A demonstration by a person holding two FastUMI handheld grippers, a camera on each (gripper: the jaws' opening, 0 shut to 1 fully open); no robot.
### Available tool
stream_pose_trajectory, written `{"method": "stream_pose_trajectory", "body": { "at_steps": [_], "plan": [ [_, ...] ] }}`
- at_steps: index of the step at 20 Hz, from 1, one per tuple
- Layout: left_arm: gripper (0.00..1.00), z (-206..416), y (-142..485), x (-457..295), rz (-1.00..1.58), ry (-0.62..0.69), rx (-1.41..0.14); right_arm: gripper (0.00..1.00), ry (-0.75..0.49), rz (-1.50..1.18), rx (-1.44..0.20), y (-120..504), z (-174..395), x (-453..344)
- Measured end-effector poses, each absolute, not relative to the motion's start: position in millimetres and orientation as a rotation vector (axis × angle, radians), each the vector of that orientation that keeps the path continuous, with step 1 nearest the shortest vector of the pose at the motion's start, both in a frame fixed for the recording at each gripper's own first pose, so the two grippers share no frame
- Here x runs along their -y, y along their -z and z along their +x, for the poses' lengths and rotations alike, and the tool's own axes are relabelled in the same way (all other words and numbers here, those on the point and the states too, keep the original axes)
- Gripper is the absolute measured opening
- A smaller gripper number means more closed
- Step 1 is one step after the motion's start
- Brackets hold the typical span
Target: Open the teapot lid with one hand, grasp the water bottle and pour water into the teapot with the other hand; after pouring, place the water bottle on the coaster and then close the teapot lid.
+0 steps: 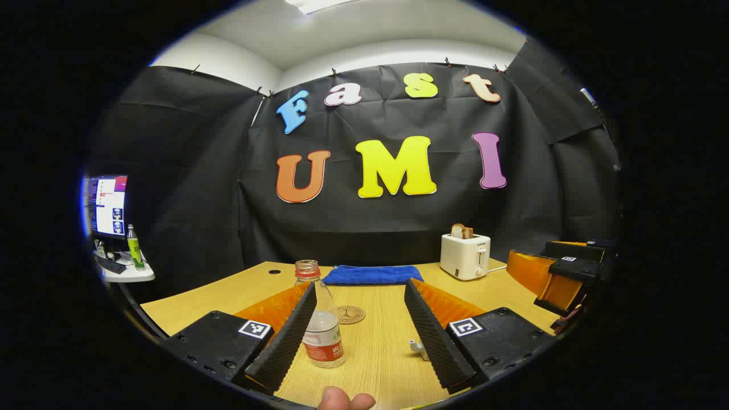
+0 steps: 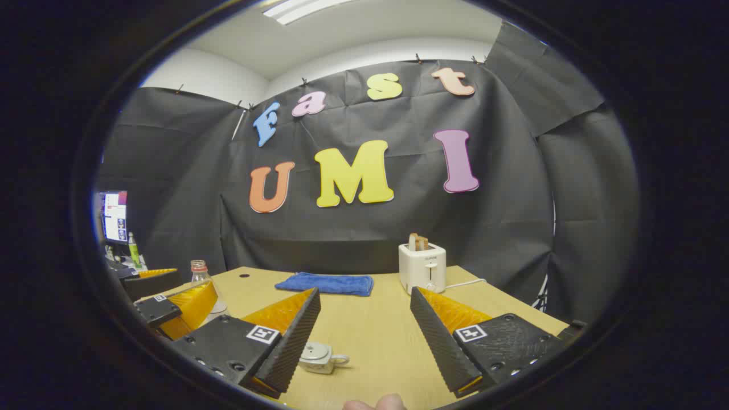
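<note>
On the pale wooden table (image 1: 376,353), largest first: white two-slot toaster (image 1: 465,256) holding bread, toward the back wall beyond the bottle; folded blue cloth (image 1: 373,274), directly behind the bottle; clear uncapped plastic water bottle (image 1: 320,319), upright, long axis vertical; small white lidded teapot (image 2: 319,357), lid on, well to the bottle's right; round brown coaster (image 1: 349,314), just behind and right of the bottle. Left gripper (image 1: 359,333): jaws spread wide, empty, bottle just ahead by its left finger. Right gripper (image 2: 364,341): likewise spread, empty, teapot low ahead beside its left finger. Judgement: left gripper lies nearer the bottle, right nearer the teapot; nothing grasped yet.
</note>
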State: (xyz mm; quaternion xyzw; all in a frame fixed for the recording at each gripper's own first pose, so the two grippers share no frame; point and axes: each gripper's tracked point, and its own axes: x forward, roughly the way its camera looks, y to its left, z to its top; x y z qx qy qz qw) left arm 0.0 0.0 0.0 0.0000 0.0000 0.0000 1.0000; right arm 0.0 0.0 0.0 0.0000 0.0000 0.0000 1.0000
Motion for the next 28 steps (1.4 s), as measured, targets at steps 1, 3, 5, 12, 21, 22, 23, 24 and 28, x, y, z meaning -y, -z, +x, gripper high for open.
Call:
{"method": "stream_pose_trajectory", "body": {
  "at_steps": [1, 3, 5, 12, 21, 22, 23, 24, 28],
  "plan": [
    [0.98, -0.4, -0.5, -1.0, -0.001, -0.001, -0.001, 0.96, 0.002, 0.003, -0.001, 0.0, 0.8, -0.1],
    [0.98, -1.4, -1.9, 1.2, -0.003, 0.003, 0.003, 0.96, 0.006, 0.000, -0.003, 1.1, 0.4, 0.0],
    [0.98, 0.0, 0.0, 3.9, -0.013, 0.018, 0.000, 0.94, 0.007, -0.009, -0.002, 1.4, -0.9, -0.4],
    [0.98, -0.8, -0.6, -1.9, -0.015, 0.009, -0.006, 0.96, -0.001, -0.023, 0.018, -4.2, -3.7, -5.8],
    [0.98, 0.1, 4.4, -2.7, -0.008, 0.002, -0.021, 0.96, -0.015, -0.028, -0.009, 5.7, -2.9, -10.0],
    [0.98, 0.8, 5.1, -2.4, -0.007, 0.001, -0.025, 0.96, -0.018, -0.035, -0.012, 8.2, -2.5, -11.4],
    [0.98, 0.8, 5.2, -2.6, -0.007, 0.002, -0.026, 0.96, -0.018, -0.042, -0.017, 9.9, -2.3, -11.8],
    [0.98, 0.5, 4.3, -2.5, -0.008, 0.000, -0.025, 0.96, -0.020, -0.046, -0.021, 13.0, -1.5, -12.2],
    [0.98, -1.3, 1.1, -7.9, -0.009, -0.003, -0.022, 0.96, -0.031, -0.057, -0.051, 28.8, 5.1, -19.3]
  ]
}}
